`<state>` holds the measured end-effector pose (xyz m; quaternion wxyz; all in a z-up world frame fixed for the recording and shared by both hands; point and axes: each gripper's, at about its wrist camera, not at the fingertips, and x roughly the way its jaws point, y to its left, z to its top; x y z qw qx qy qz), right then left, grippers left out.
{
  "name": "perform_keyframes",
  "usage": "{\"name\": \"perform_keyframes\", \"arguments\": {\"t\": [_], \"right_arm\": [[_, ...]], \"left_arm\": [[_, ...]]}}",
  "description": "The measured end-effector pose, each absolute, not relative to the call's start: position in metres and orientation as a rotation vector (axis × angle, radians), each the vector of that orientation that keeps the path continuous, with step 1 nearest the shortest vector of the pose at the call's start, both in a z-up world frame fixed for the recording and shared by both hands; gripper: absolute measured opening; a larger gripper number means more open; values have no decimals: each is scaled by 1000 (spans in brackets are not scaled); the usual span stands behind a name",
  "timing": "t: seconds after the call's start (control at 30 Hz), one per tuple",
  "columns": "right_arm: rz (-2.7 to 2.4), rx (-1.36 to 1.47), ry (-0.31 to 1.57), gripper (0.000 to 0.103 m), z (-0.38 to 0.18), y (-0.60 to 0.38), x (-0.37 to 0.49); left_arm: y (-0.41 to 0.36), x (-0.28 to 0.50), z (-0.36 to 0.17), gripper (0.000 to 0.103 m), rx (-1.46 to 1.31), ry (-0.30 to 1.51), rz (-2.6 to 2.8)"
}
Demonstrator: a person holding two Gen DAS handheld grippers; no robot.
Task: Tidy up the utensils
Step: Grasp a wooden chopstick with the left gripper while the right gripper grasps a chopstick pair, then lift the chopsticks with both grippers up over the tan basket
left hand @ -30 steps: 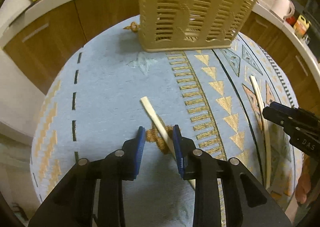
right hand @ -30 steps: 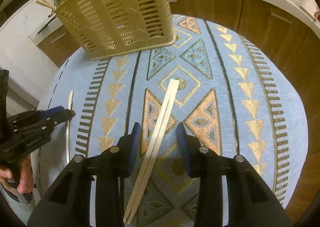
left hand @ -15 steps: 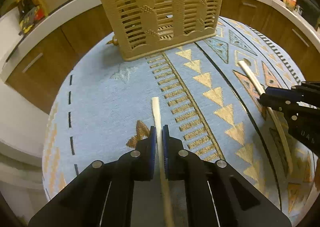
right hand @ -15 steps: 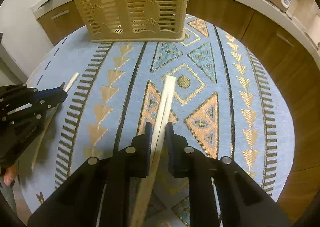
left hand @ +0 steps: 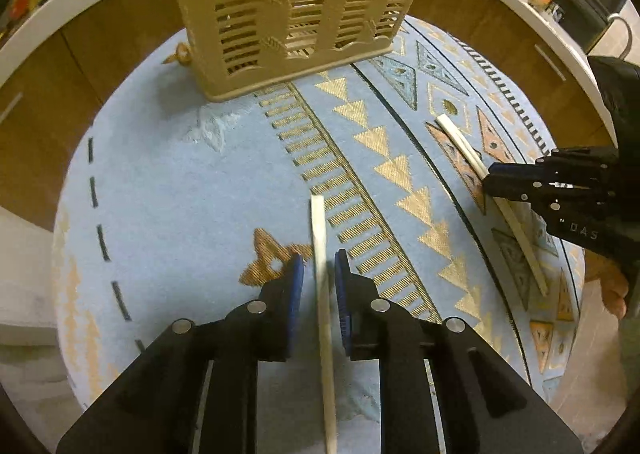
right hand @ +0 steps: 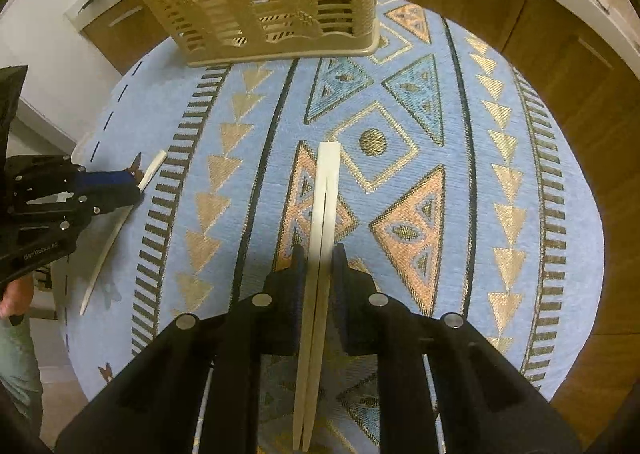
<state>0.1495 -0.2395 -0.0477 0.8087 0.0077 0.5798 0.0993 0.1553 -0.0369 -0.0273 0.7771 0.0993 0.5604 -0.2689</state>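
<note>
Pale chopsticks (right hand: 320,238) between right tool (right hand: 318,258) pads

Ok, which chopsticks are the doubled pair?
The pair over the orange triangles, two sticks side by side; the chopstick by the gold star is single.

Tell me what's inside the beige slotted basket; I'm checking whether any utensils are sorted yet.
Through the slots of the basket only its far wall and the patterned tablecloth show. No utensil is clearly visible inside, but the solid strips and the cut-off top hide much of the interior.
</note>
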Motion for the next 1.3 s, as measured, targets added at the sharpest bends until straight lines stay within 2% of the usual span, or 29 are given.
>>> {"name": "perform_keyframes", "arguments": {"t": [0.2,0.57,0.67,0.77,0.97,1.3], "right_arm": [[212,1,1286,13,-44,-238,167],[236,-32,1347,12,-43,-226,197],[234,-83,1334,11,-43,-220,194],[253,-57,1313,10,-42,-220,191],[304,-2,1166,10,-12,-226,158],[396,93,760,10,73,-238,92]], "left_arm": [[-56,177,-32,15,275,1310,-595],[-79,192,-33,16,353,1346,-604],[-85,186,-34,5,423,1306,-556],[-93,179,-35,5,438,1270,-532],[-72,158,2,5,277,1078,-555],[-38,109,102,5,38,673,-593]]}}
